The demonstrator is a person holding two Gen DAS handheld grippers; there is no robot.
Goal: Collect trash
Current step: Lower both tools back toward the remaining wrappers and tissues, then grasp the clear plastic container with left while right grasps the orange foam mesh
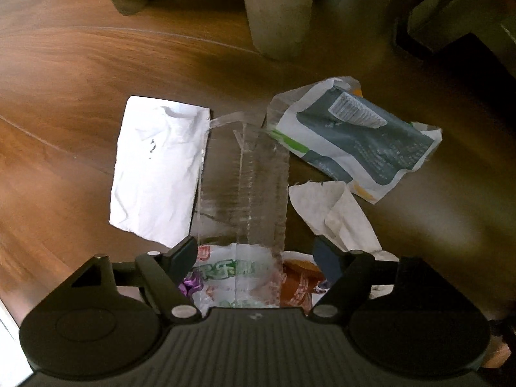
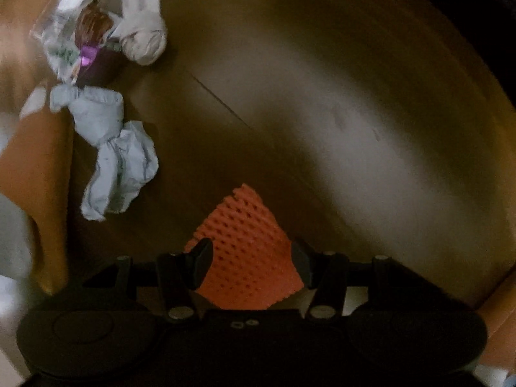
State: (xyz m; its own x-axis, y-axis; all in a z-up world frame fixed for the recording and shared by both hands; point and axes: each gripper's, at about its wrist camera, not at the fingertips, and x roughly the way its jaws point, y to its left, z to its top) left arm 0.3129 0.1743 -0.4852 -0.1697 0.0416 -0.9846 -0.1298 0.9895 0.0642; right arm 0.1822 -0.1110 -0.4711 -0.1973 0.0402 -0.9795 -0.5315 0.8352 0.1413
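- Left wrist view: the left gripper (image 1: pixel 258 258) looks down on a brown wooden floor (image 1: pixel 80 64) strewn with litter. Its jaws are spread wide, and nothing is pinched between them.
- Directly between and ahead of the jaws lies a clear plastic wrapper (image 1: pixel 245 180). Its long axis runs straight away from the gripper, in line with the jaws. Its printed near end, with green lettering, sits right in the gap.
- A flat white paper (image 1: pixel 158 167) lies just left of the wrapper, touching its edge. A crumpled tissue (image 1: pixel 335 213) lies just right of it, near the right jaw. A grey and white packet (image 1: pixel 354 138) sits farther off to the right, tilted.
- A brown snack wrapper (image 1: pixel 300 280) shows low down, beside the clear wrapper's near end.
- Grey furniture legs (image 1: pixel 277 9) stand at the far edge.
- Right wrist view: this picture is blurred. The right gripper (image 2: pixel 251 264) has its jaws part-spread around an orange bumpy pad (image 2: pixel 245 248); I cannot tell whether they pinch it.
- A pale crumpled paper (image 2: pixel 113 151) lies well off to the upper left. Beyond it is a heap of wrappers (image 2: pixel 93 29).
- Judgement: the left gripper is much nearer the litter and already lined up on the clear wrapper.
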